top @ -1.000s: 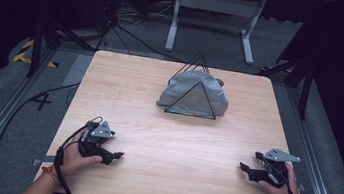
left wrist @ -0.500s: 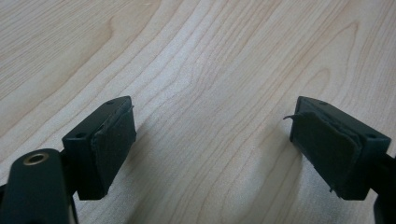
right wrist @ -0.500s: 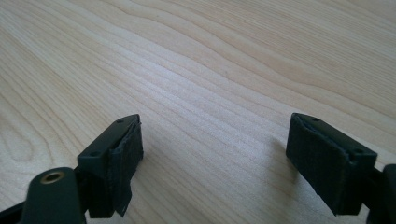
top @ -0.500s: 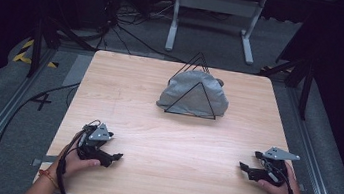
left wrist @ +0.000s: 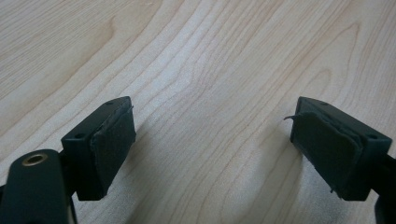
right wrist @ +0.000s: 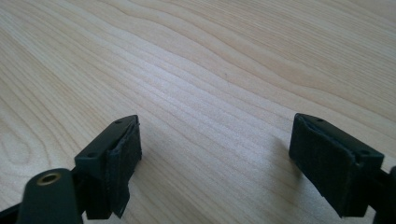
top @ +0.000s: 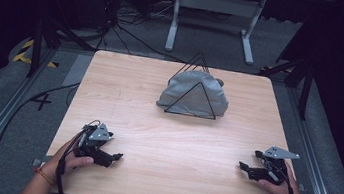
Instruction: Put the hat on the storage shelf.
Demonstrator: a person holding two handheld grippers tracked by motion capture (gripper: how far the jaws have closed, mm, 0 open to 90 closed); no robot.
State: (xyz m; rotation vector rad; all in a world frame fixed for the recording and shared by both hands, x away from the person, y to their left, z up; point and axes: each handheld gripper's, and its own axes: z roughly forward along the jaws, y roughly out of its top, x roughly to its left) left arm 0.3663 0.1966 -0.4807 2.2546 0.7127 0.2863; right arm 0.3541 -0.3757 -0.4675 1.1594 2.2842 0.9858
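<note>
Cloth: crumpled grey cloth bundle [top: 194,94] draped in a black wire triangular rack [top: 194,87], at the far middle of the light wooden table [top: 129,96].
Left gripper [top: 110,157]: near edge, left; jaws wide apart, holding nothing.
Right gripper [top: 245,167]: near edge, right; jaws wide apart, empty.
Likely step: reaching for the cloth.
Advice: approach from both sides, pinch loose folds, avoid snagging the 2 wire triangles.

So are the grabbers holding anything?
No. The left gripper and right gripper are both open, with only bare table between their jaws.
</note>
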